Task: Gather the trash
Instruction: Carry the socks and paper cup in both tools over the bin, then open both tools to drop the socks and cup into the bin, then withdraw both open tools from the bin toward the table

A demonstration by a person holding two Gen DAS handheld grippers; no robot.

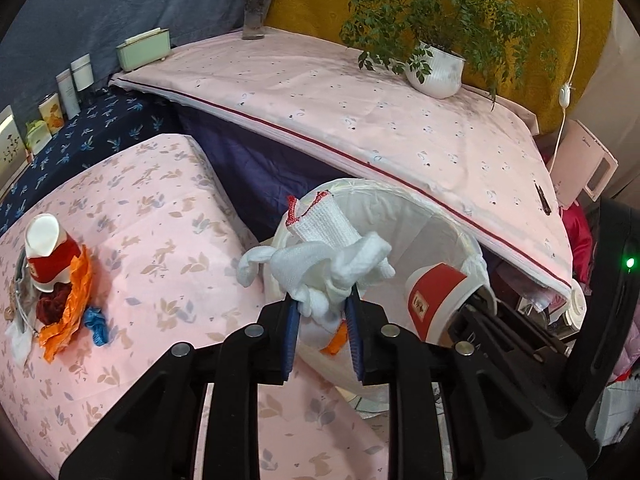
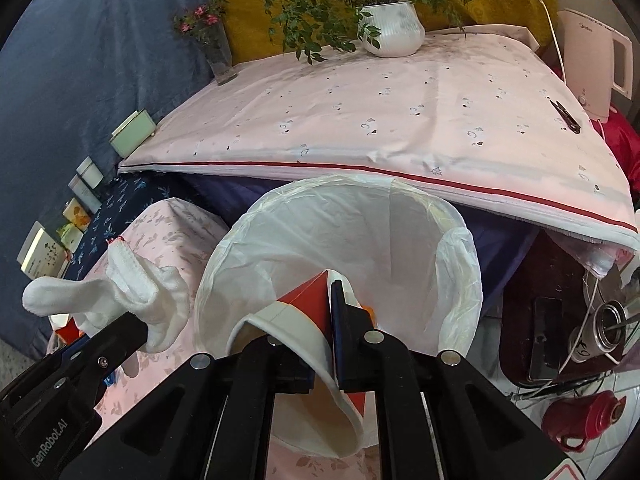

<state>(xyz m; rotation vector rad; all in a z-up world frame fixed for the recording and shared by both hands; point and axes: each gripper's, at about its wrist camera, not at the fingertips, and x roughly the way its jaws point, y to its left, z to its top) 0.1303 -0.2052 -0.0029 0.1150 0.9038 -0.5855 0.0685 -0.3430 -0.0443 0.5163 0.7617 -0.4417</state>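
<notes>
**Both grippers loaded at the bin**

The round bin lined with a white plastic bag (image 2: 400, 240) stands open. Over its near rim, the right gripper (image 2: 320, 312) clamps a crushed red-and-white paper cup (image 2: 296, 320). Just left of the bin, the left gripper (image 1: 322, 312) pinches a knotted white cotton glove (image 1: 320, 256).

Two red-and-white paper cups (image 1: 47, 254) (image 1: 434, 302): lower left and lower right of the left wrist view. One white glove (image 1: 332, 268), one lined bin (image 1: 400, 216) (both near centre). One potted plant (image 1: 436, 70), one flower vase (image 1: 256, 12), upper frame.
</notes>
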